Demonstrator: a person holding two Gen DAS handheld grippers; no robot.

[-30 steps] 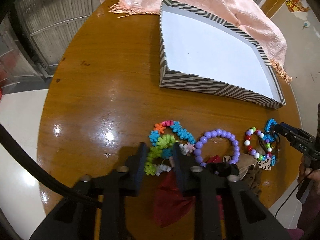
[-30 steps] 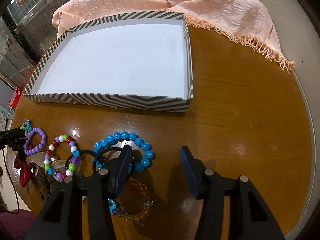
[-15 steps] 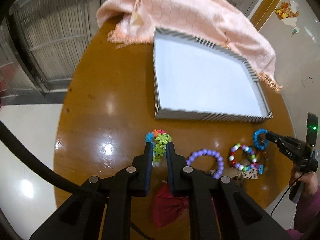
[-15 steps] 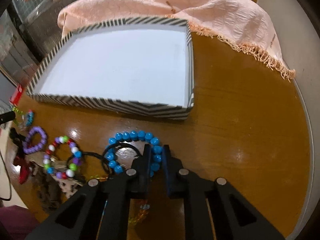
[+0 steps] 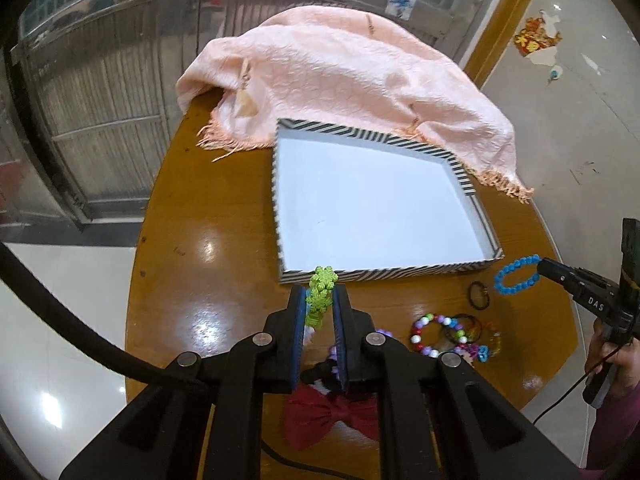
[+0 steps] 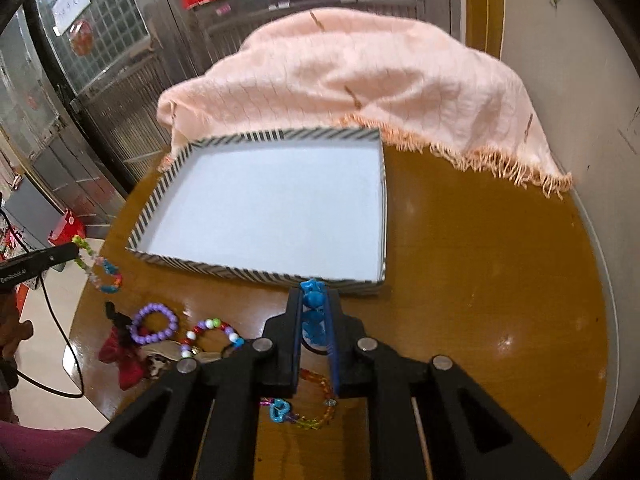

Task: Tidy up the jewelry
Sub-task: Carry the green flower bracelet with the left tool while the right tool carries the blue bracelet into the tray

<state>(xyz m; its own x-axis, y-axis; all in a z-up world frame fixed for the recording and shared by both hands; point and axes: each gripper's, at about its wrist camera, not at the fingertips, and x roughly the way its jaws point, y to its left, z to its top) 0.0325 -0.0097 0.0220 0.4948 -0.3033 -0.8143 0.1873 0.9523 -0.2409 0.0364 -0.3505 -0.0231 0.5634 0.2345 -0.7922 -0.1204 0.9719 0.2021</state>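
Jaws of the left gripper clamp a green flower-bead bracelet; jaws of the right gripper clamp a blue bead bracelet. Both bracelets hang above the worktop, just before the striped tray.

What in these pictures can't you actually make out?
- Left wrist view: most of the green bracelet hides between the fingers.
- Same view: the red bow is partly covered by the gripper body.
- Right wrist view: the amber bracelet is partly hidden behind the fingers.
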